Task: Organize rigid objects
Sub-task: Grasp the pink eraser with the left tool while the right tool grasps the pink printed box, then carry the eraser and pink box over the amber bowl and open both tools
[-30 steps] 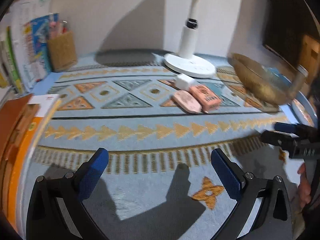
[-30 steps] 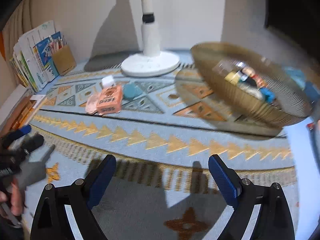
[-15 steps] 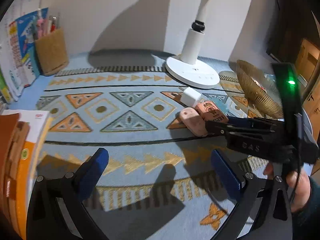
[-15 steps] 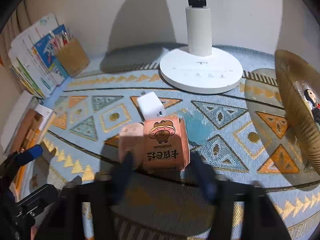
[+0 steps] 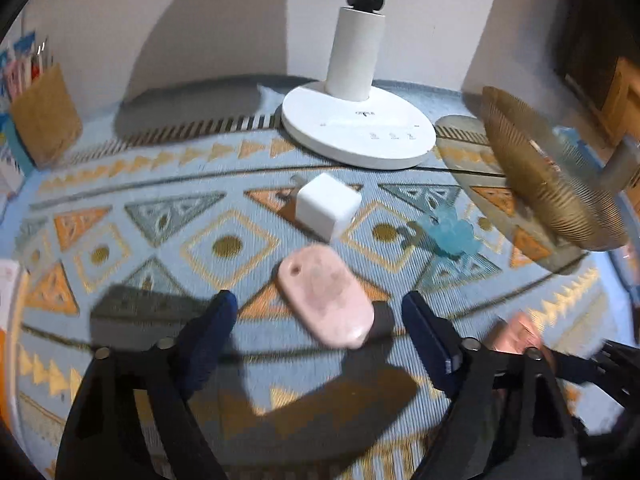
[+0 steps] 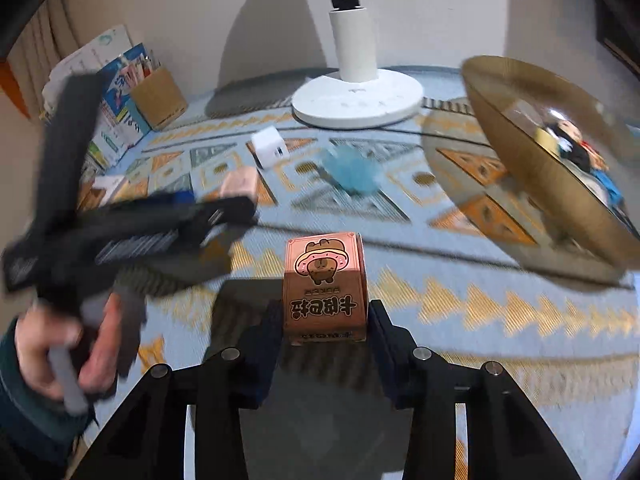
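My right gripper is shut on a pink-orange carton with a cartoon donut, held above the patterned mat. My left gripper is open, its blue pads on either side of a pale pink oval object that lies on the mat. A white cube charger and a translucent blue object lie just beyond. The gold wire bowl stands at the right; in the right wrist view the bowl holds small toys. The left gripper also shows in the right wrist view.
A white lamp base stands at the back centre. A cork pen holder and books are at the back left. Orange books edge the left side. The right hand's carton shows blurred at lower right.
My right gripper has closed on the carton and lifted it away from the pink oval. My left gripper has moved forward and now straddles the pink oval.
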Tool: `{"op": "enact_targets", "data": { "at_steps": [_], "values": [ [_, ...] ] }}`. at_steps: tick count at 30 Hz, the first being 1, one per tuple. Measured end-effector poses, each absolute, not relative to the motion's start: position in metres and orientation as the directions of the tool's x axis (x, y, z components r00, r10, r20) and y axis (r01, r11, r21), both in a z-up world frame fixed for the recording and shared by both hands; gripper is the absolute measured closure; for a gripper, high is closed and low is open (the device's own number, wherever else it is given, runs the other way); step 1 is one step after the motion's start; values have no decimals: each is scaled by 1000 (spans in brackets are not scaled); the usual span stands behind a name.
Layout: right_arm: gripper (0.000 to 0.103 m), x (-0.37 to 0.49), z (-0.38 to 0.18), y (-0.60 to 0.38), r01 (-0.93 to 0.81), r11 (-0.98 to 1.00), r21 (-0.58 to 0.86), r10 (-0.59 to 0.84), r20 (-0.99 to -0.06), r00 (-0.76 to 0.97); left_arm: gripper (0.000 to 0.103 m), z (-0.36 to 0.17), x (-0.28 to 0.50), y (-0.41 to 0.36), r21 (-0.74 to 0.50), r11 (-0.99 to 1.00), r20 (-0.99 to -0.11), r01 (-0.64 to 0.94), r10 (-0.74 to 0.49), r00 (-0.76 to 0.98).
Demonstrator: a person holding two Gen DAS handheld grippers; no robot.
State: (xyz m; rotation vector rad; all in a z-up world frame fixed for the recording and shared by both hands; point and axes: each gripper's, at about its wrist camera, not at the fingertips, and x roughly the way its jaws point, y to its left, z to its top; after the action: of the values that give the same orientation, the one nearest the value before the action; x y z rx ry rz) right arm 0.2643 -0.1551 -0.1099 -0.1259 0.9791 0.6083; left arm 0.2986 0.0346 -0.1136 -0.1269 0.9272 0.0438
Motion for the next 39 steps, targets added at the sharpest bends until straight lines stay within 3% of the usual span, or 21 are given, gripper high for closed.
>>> {"op": "enact_targets", "data": {
  "at_steps": [1,3,4,7,8,9,10,13,14,18,29,39],
  "values": [
    [62,262,-110,-159,-538,828,159,420,-811,407,30,-114,301,31,-64,994,-794,-90,4,608],
    [62,260,-111,-164,-543,826,150,418,-810,412,53,-114,301,24,-14,997,-785,-74,35,618],
    [62,260,-112,-165,-548,823,152,421,-811,406,59,-113,300,24,-18,998,-782,-62,25,623],
    [53,264,-112,-164,-554,817,159,425,-815,393,59,-111,296,25,-35,999,-781,-23,-13,624],
    [37,265,-112,-162,-552,818,161,427,-813,396,59,-111,294,24,-50,999,-781,-11,-32,624],
    [28,266,-111,-160,-545,824,153,421,-808,411,59,-110,289,23,-61,998,-781,2,-49,622],
    [28,266,-110,-157,-541,830,134,413,-800,436,59,-109,284,22,-66,998,-780,10,-58,622],
    [31,266,-112,-148,-542,835,96,394,-792,466,59,-101,260,20,-114,993,-768,37,-112,630],
    [42,267,-114,-146,-542,834,101,395,-794,461,59,-98,249,19,-122,992,-760,44,-121,638],
    [62,262,-114,-145,-530,842,100,390,-790,472,59,-88,204,13,-143,988,-728,61,-147,669],
    [63,180,-111,-195,-483,838,253,477,-769,425,64,-65,114,-14,-198,978,-651,68,-183,737],
    [62,172,-85,-278,-346,884,314,461,-714,527,64,-67,114,-18,-221,975,-654,32,-172,736]
  ]
}}
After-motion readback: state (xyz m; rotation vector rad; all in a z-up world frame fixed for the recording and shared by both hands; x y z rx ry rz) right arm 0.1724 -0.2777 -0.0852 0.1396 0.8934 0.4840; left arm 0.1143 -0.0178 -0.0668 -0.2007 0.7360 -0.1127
